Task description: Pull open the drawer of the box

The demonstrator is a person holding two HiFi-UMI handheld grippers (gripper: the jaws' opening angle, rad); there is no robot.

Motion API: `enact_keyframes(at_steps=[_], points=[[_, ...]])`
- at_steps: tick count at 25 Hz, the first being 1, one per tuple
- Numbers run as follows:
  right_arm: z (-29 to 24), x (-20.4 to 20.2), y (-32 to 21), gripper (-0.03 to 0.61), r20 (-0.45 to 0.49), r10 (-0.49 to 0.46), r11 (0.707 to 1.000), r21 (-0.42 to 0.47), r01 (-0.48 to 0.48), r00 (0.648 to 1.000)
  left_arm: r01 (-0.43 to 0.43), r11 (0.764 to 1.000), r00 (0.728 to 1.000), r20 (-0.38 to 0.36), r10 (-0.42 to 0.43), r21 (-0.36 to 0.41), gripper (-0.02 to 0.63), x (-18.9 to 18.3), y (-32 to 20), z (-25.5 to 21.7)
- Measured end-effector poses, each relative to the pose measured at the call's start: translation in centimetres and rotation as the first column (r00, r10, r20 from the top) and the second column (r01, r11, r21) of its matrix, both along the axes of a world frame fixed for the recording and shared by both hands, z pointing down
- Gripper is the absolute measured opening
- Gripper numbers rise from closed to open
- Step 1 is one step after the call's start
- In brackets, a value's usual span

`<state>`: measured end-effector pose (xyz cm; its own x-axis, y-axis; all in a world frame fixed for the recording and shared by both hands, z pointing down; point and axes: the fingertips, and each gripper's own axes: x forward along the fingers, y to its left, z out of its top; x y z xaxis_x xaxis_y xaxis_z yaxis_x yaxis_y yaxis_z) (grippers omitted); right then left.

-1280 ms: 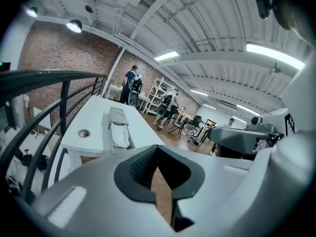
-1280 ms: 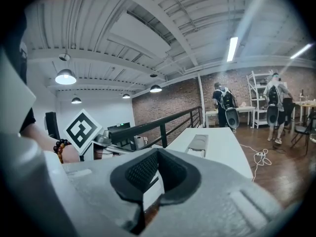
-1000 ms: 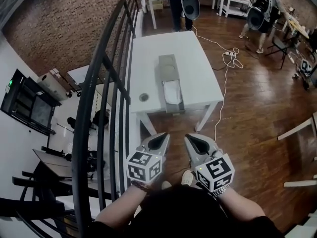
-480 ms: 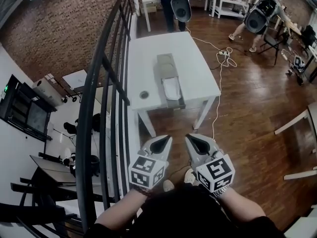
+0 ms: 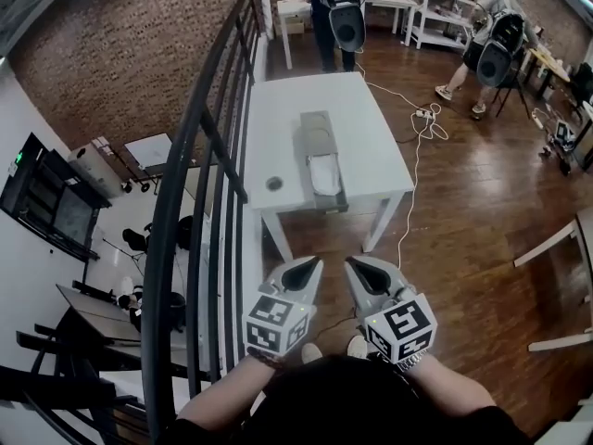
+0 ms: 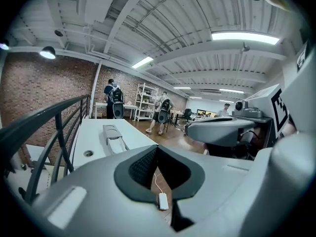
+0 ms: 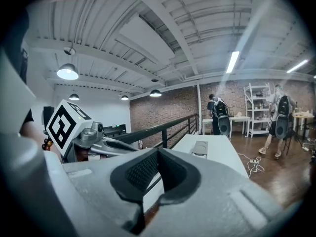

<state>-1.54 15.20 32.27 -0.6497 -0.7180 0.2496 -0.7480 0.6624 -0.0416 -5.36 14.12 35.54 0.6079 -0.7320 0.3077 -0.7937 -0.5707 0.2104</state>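
Wooden floor (image 5: 463,202) is filling the right half of the head view. A dark metal railing (image 5: 185,202) is running from near to far along the left side.

A white table (image 5: 278,128) is standing just right of the railing, well ahead of the person. Two people with backpacks (image 5: 338,12) are standing at the far end of the room, beyond the table.

The grey box (image 5: 318,133) is lying on the table, long side running near to far, roughly centred. Its drawer (image 5: 324,176) is sticking out of the near end, pale inside showing, front reaching close to the near table edge.

The left gripper (image 5: 301,269) and right gripper (image 5: 357,267) are hanging side by side over the floor, near the person, well apart from the table and box. Both are pointing towards the table. The left gripper view is showing its jaws clenched together with nothing between them; the right gripper view is showing the same.

A white cable (image 5: 412,184) is trailing across the floor right of the table. A small round hole (image 5: 274,184) is sitting in the tabletop left of the drawer.
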Motion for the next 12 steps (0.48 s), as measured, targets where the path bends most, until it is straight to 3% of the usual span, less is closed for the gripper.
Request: enact_keyframes(at_steps=[12], points=[[0.1, 2.0, -0.2, -0.008, 0.006, -0.026, 1.0, 0.006, 0.026, 1.0, 0.031, 1.0, 0.999, 0.007, -0.031, 0.002, 0.009, 2.0, -0.3, 0.2]])
